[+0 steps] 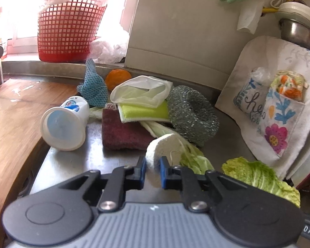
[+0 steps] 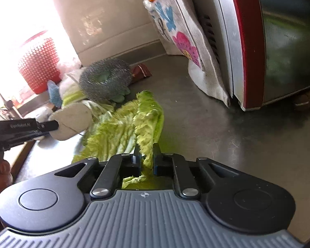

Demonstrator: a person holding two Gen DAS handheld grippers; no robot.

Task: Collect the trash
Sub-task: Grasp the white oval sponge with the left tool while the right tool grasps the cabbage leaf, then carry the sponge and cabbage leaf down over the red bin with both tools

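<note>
On a steel kitchen counter point(image 2: 196, 111) crowded with sponges and scrubbers, a red mesh basket point(image 1: 69, 23) stands at the back, the right gripper point(image 2: 146, 160) clenches a green cabbage leaf point(image 2: 130, 124), and the left gripper point(image 1: 153, 170) pinches a cut white cabbage stem point(image 1: 165, 148).

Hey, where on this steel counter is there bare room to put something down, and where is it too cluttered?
Bare steel counter lies between the cabbage leaf and the red-edged appliance. The wooden board is free too. Crowded: around the paper cup, sponges and steel scourer.
</note>
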